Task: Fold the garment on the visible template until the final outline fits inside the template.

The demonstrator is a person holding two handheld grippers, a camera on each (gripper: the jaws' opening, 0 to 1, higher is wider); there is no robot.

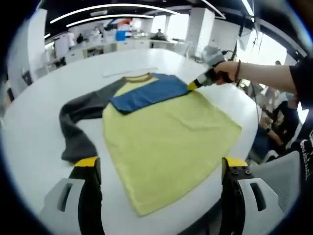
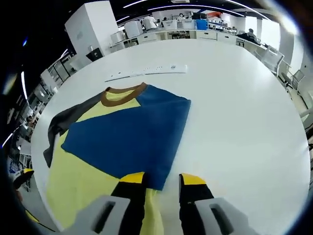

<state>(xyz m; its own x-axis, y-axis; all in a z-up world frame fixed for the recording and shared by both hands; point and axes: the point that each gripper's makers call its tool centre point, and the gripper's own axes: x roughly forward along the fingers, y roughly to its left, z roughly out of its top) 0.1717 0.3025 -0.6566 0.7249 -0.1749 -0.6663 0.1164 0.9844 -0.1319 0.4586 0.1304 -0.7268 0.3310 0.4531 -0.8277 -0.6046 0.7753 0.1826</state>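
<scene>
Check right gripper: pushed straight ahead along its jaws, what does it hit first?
Likely the blue sleeve, folded over the yellow shirt; its edge lies right at the right gripper. Height above it is unclear.

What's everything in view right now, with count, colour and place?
Garment: one, yellow body, brown collar, lying flat on the table.
Blue sleeve: one, folded across the chest.
Grey sleeve: one, spread out to the side.
Strip: one, white, flat beyond the collar.
Table: one, white, round.
Desks and people: several, background, too small to count.
Left gripper: jaws wide apart, yellow tips, above the hem.
Right gripper: yellow tips at the blue sleeve's edge; grip unclear.
Hand: one, holding the right gripper.
</scene>
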